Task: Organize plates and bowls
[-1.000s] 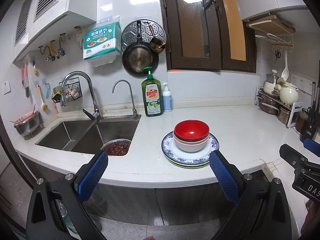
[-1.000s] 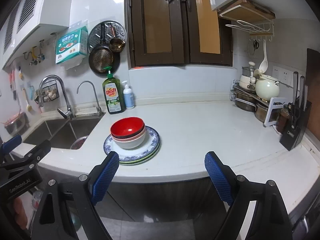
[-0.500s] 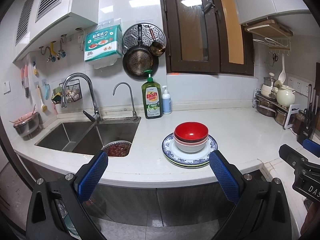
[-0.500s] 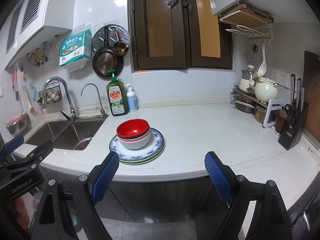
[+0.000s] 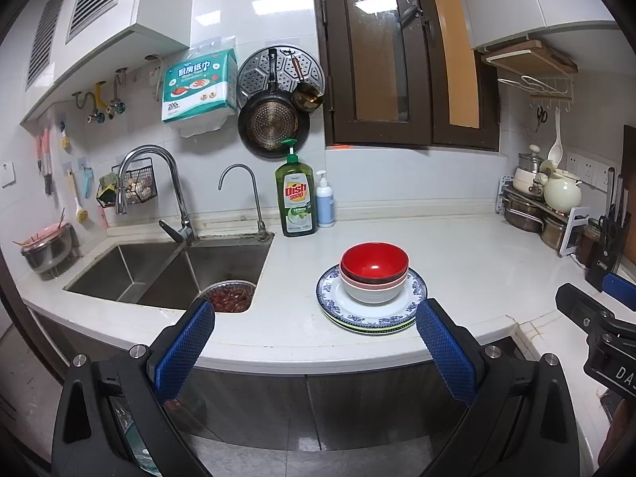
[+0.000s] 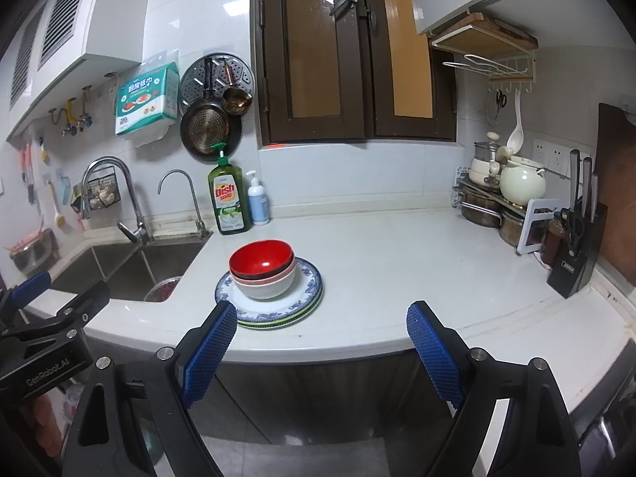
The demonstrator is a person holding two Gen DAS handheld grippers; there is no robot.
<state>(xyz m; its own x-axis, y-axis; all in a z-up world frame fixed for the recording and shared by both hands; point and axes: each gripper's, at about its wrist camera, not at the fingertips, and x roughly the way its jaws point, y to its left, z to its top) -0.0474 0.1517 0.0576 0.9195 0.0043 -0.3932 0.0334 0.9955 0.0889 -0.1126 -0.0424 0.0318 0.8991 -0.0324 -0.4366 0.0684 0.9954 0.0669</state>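
Both views have drawn slightly back from the bench (image 5: 457, 254); the bowls (image 5: 374, 274) and plates (image 5: 371, 318) have not shifted. We see the bowls nested on the stacked plates, right of the sink (image 5: 167, 266). Left gripper (image 5: 314, 349) and right gripper (image 6: 322, 342) hold their fingers apart, empty. This fits a finished stack or one awaiting sorting.

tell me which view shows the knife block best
The right wrist view: the knife block stands whole against the right wall, its handles clear. The left wrist view shows it squeezed at the right edge, partly behind the right gripper.
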